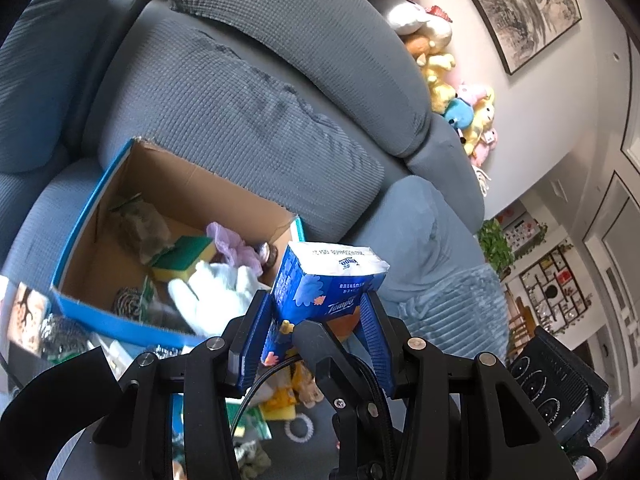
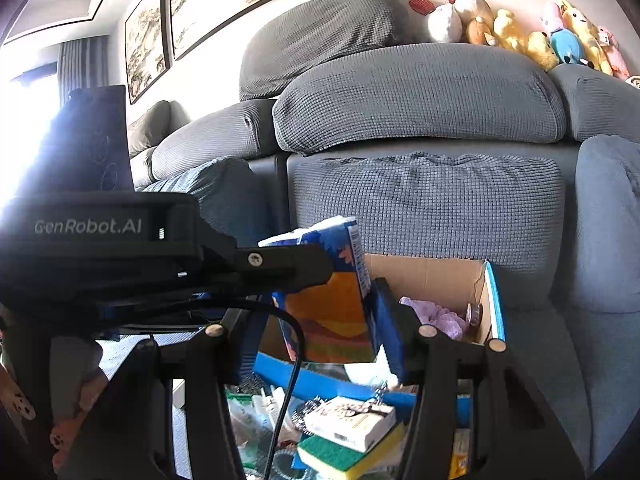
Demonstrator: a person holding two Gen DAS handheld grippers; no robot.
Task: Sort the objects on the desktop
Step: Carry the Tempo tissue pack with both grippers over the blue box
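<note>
Blue ribbed pads of left gripper (image 1: 314,300) clamped on both flanks of blue plastic-wrapped tissue pack (image 1: 320,280) with white top and flower print – pinched low on its body, tilted, held clear of everything below. Seen from the right wrist, same pack (image 2: 336,248) standing between the blue fingers of right gripper (image 2: 320,312): one pad pressed against the pack's side, the other pad's contact hidden behind the black body of the left tool, so cannot tell whether truly gripping.

Pack hanging in the air just in front of the open cardboard box with blue outer faces (image 1: 192,188), by its near rim, not inside it.

Inside the box: green-and-yellow scouring sponge (image 1: 184,258) near the middle, crumpled lilac cloth (image 1: 236,246) beside it toward the far corner, white fabric glove (image 1: 216,296) against the near wall, grey metal scourer (image 1: 126,298) in the near corner.

In front of the box, lower down – small white printed carton (image 2: 352,420) lying on a second green-and-yellow sponge (image 2: 344,456), amid blurred clutter.

Under and behind the box, grey-blue textured sofa (image 1: 240,112), box resting on its seat. Well beyond the box, along the sofa's back, row of plush toys (image 2: 540,36); above those, framed ink landscape painting (image 1: 520,8) on the white wall.
</note>
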